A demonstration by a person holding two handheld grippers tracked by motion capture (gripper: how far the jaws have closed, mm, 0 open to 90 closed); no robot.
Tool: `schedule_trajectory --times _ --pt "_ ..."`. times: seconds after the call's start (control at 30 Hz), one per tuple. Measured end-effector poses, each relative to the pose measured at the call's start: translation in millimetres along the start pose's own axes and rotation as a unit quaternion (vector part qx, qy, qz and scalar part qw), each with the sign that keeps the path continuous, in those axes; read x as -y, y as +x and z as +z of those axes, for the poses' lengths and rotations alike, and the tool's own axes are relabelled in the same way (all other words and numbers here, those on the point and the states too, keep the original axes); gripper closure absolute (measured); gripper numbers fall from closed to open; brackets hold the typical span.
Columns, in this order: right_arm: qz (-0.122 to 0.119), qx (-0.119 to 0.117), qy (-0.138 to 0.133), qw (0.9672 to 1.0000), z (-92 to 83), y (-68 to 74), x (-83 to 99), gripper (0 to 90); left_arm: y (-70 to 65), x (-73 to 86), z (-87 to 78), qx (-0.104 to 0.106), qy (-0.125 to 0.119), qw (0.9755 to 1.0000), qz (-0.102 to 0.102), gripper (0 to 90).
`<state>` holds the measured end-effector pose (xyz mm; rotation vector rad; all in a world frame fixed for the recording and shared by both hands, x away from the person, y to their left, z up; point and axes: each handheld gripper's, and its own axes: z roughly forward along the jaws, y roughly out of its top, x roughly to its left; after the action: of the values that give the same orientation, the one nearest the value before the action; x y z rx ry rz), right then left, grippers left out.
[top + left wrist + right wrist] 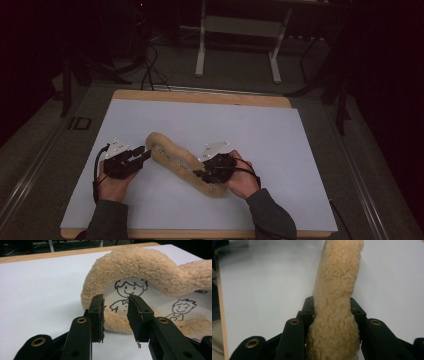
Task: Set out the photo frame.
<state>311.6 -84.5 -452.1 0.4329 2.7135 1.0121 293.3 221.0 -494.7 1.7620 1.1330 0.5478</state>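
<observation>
Tan fleecy fabric piece (180, 162) with a white printed lining showing cartoon figures. Lying diagonally across the white table sheet, curled up along its edges, one end pinched.

Fleece piece (181, 163) on the table's sheet (260, 135), between left gripper (141, 155) and right gripper (200, 173).

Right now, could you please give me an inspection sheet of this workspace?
Surface: white sheet on a wooden table.
Job's things: beige fleece item, curved, with cartoon-figure lining.
Clutter: nothing seen.
Grippers: left gripper open, jaws apart just before the fleece edge, not pressing it; right gripper shut on the fleece.
Cables: a black cable trails from the left gripper; more lie on the floor.
Surroundings: dark room, white stand legs behind the table.
</observation>
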Motion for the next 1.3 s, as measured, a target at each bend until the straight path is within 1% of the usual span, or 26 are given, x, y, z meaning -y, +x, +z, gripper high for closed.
schedule_trajectory --times 0.1,0.17,0.2,0.27,0.3,0.33,0.4,0.5,0.57,0.6,0.63,0.67,0.7,0.73,0.8,0.87,0.93,1.03,1.1,1.23,1.3 --pt "-0.007 -0.004 0.000 1.0000 -0.5 0.6 0.3 65.7 -0.7 0.6 3.2 -0.017 0.011 0.9998 0.008 62.6" --pt "-0.011 -0.007 0.001 0.9999 -1.2 0.6 0.7 65.7 -0.3 1.0 4.5 -0.032 0.015 0.9994 0.006 59.1" --pt "-0.012 -0.009 0.001 0.9999 -1.5 0.4 1.0 65.7 0.4 1.2 4.9 -0.037 0.016 0.9992 0.005 57.5" --pt "-0.015 -0.012 0.002 0.9998 -2.2 0.3 1.4 65.7 2.5 2.1 6.1 -0.034 0.012 0.9993 -0.001 55.0" --pt "-0.016 -0.014 0.002 0.9998 -2.6 0.2 1.6 65.7 3.4 2.6 7.4 -0.036 0.011 0.9993 -0.001 54.1" --pt "-0.018 -0.016 0.002 0.9997 -2.8 0.1 1.7 65.7 3.9 2.9 9.5 -0.041 0.014 0.9991 0.000 52.7" --pt "-0.020 -0.021 0.002 0.9996 -3.3 -0.5 2.2 65.7 4.4 3.5 14.0 -0.040 0.021 0.9990 0.001 52.2" --pt "-0.026 -0.027 0.001 0.9993 -4.1 -0.9 3.3 65.6 2.2 3.2 17.4 -0.044 0.026 0.9986 0.013 52.1" --pt "-0.032 -0.034 0.000 0.9989 -4.9 -0.8 4.2 65.7 1.4 3.6 18.9 -0.041 0.026 0.9987 0.017 52.5" --pt "-0.034 -0.037 0.001 0.9987 -5.3 -0.6 4.5 65.6 1.3 3.7 19.7 -0.039 0.026 0.9987 0.021 54.5" --pt "-0.034 -0.037 0.002 0.9987 -5.6 -1.0 4.8 65.6 1.0 3.9 20.5 -0.042 0.027 0.9984 0.027 56.9" --pt "-0.032 -0.038 0.001 0.9987 -5.5 -2.0 5.5 65.5 0.5 4.2 20.6 -0.051 0.028 0.9979 0.031 61.7" --pt "-0.030 -0.040 0.000 0.9987 -5.6 -3.1 6.4 65.4 1.1 4.4 19.9 -0.052 0.027 0.9978 0.032 67.1" --pt "-0.029 -0.043 -0.003 0.9986 -5.5 -4.0 7.3 65.3 1.3 4.5 19.6 -0.052 0.027 0.9978 0.031 68.5" --pt "-0.025 -0.047 -0.003 0.9986 -5.5 -3.8 7.7 64.2 -0.1 4.7 19.8 -0.059 0.032 0.9969 0.041 70.3" --pt "-0.021 -0.045 -0.004 0.9988 -5.4 -2.1 7.2 61.7 -1.4 4.9 20.1 -0.064 0.031 0.9965 0.043 71.2" --pt "-0.008 -0.038 -0.008 0.9992 -5.9 -1.2 7.8 57.3 -1.1 5.0 20.0 -0.064 0.033 0.9964 0.043 71.5" --pt "0.017 -0.021 -0.020 0.9995 -8.0 0.2 12.5 49.8 -1.4 5.2 19.7 -0.066 0.034 0.9964 0.042 71.7" --pt "0.028 -0.007 -0.019 0.9994 -8.5 0.9 17.1 46.3 -1.5 5.3 19.7 -0.066 0.033 0.9964 0.041 71.8" --pt "0.055 0.001 -0.024 0.9982 -10.6 1.9 25.6 43.7 -1.8 5.2 19.6 -0.067 0.034 0.9965 0.038 71.8" --pt "0.064 0.007 -0.022 0.9977 -11.8 2.7 28.8 43.7 -1.6 5.3 19.6 -0.067 0.033 0.9966 0.036 71.8"
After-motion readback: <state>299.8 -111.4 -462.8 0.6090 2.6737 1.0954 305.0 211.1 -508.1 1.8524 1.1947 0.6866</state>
